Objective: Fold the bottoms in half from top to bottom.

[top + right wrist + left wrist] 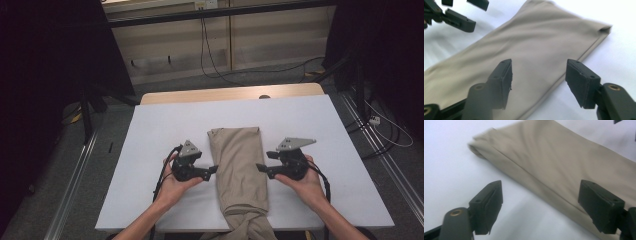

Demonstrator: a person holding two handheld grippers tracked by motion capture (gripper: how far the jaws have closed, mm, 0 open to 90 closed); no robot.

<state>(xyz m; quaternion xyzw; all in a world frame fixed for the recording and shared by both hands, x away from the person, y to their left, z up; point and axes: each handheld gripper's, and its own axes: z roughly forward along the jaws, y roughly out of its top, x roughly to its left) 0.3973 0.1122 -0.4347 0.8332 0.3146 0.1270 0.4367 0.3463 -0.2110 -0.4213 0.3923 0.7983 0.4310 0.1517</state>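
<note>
Folded tan cloth [239, 167] lies lengthwise down the middle of the white table [150, 145], far end flat and squared off, near end bunched and hanging over the table's near edge. In the left gripper view the cloth [564, 162] runs diagonally, its folded end at upper left, a seam line along its long edge. In the right gripper view the cloth [524, 57] fills the centre, its squared corner at upper right. Left gripper [212, 170] sits just beside the cloth's left edge, jaws pointed at it, held by the left hand [175, 187]; its own view shows the left gripper [540, 207] released, jaws wide apart, 1 over bare table, 1 over the cloth edge, nothing between them. Right gripper [261, 168] sits just beside the cloth's right edge, held by the right hand [305, 182]; its own view shows the right gripper [539, 82] released too, jaws spread above the cloth's edge, grasping nothing. Contact with cloth: cannot tell. Beyond the table's far side, cables [215, 60] run over grey floor [300, 75].
</note>
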